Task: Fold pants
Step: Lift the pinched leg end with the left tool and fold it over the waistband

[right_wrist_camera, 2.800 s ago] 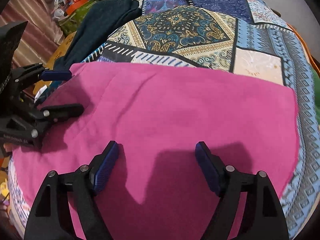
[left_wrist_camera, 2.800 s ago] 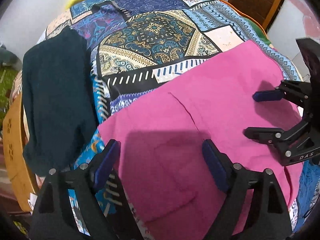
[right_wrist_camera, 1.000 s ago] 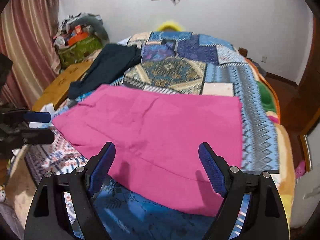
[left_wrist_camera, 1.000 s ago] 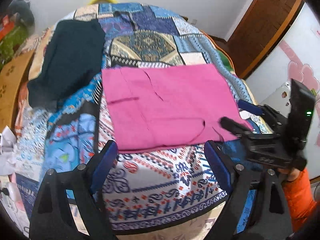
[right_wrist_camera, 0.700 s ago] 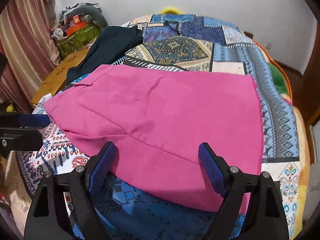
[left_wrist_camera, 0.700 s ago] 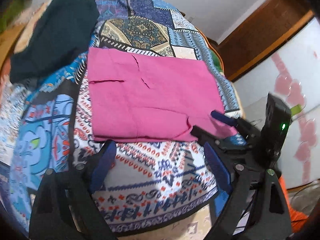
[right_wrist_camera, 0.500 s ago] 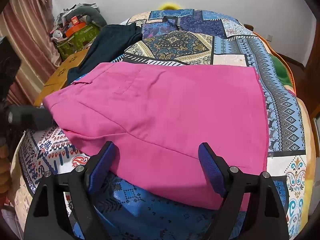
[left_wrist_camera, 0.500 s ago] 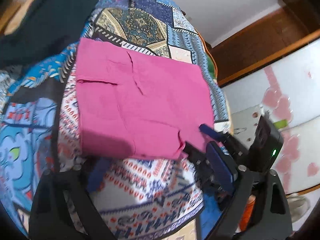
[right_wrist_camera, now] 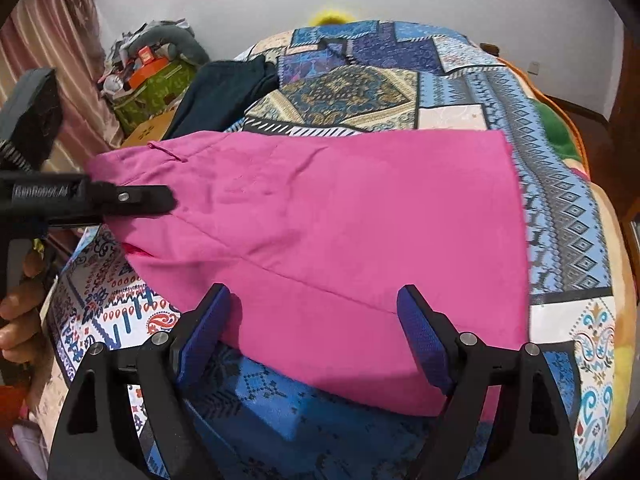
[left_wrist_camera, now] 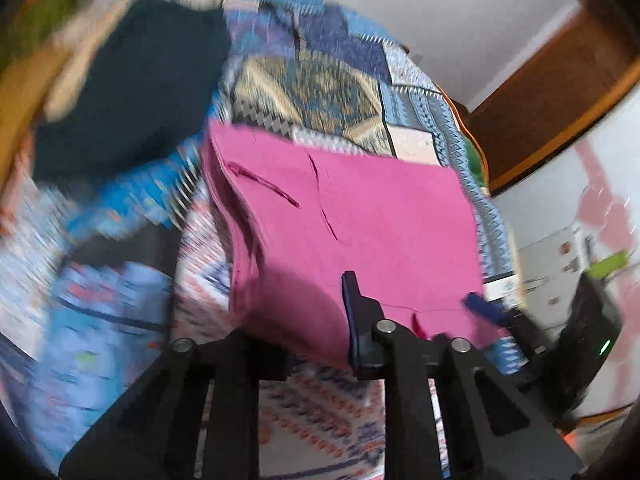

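1. Your pink pants lie folded flat on the patterned bedspread, beside a dark garment.
2. Your left gripper is clamped on the pants' near-left corner, lifting that edge.
3. Your right gripper hovers at the near edge, fingers spread wide, holding nothing.

Both wrist views look forward, low and near (left one blurred), sharing the pink pants on the bed.
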`<state>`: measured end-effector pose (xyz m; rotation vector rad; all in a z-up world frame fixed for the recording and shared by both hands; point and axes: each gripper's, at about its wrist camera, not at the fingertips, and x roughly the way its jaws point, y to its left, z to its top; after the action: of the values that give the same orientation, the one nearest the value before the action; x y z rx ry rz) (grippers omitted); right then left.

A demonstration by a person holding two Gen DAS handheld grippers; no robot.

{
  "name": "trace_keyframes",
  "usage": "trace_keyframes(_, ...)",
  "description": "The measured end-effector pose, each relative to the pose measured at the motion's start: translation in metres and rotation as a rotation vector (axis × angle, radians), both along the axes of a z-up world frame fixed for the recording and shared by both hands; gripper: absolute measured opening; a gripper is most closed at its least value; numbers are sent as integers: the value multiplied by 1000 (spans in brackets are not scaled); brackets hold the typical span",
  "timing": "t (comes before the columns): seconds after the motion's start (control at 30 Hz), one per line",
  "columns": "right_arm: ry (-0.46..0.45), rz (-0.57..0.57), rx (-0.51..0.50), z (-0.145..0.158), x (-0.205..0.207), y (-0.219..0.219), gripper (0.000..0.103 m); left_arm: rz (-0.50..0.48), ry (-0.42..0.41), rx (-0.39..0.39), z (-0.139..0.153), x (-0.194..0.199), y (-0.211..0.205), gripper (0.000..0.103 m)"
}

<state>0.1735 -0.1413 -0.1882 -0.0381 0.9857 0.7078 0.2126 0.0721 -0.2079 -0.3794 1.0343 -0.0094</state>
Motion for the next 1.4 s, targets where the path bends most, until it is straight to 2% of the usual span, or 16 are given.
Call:
trace_keyframes(0.1,8,-23,6,0,2,-10,83,-16,-78,194,24,-14,-2,19)
trace_keyframes(0.17,18,-28,-3,-1,3,-14,83,-17,-143,373,41,-26,-7,19)
trace_keyframes(0.2,21,-30,-13,-2,3,-15,83,-16,-166,423,46,-30,-6,19)
trace_keyframes(0.33,25,-25,-10,-4,-4,-18,83,-16,-237,539,62,-43,-11,19)
trace_keyframes(0.43,25,-22,-9,-4,-5,-17,83,-44,-280,594,70,-42,-24,18)
trace_keyframes(0.53,26,-21,-13,-4,-5,-16,83,-87,-308,595,76,-34,-42,17)
trace_keyframes(0.67,38,-26,-4,-6,-4,-18,83,-161,-332,555,80,-19,-64,16)
trace_keyframes(0.8,40,-33,0,-6,-4,-18,83,-214,-320,457,85,-2,-77,15)
trace_keyframes(0.93,43,-34,4,-7,-3,-19,83,-240,-282,317,86,13,-79,15)
trace_keyframes(1.07,46,-35,8,-7,-3,-18,83,-270,-227,194,79,27,-80,15)
trace_keyframes(1.13,49,-35,11,-8,-3,-19,82,-284,-202,157,73,30,-81,15)
trace_keyframes(1.2,51,-36,14,-8,-3,-19,83,-306,-186,130,68,30,-83,15)
trace_keyframes(1.4,51,-36,14,-8,-3,-19,83,-362,-172,167,63,24,-94,16)
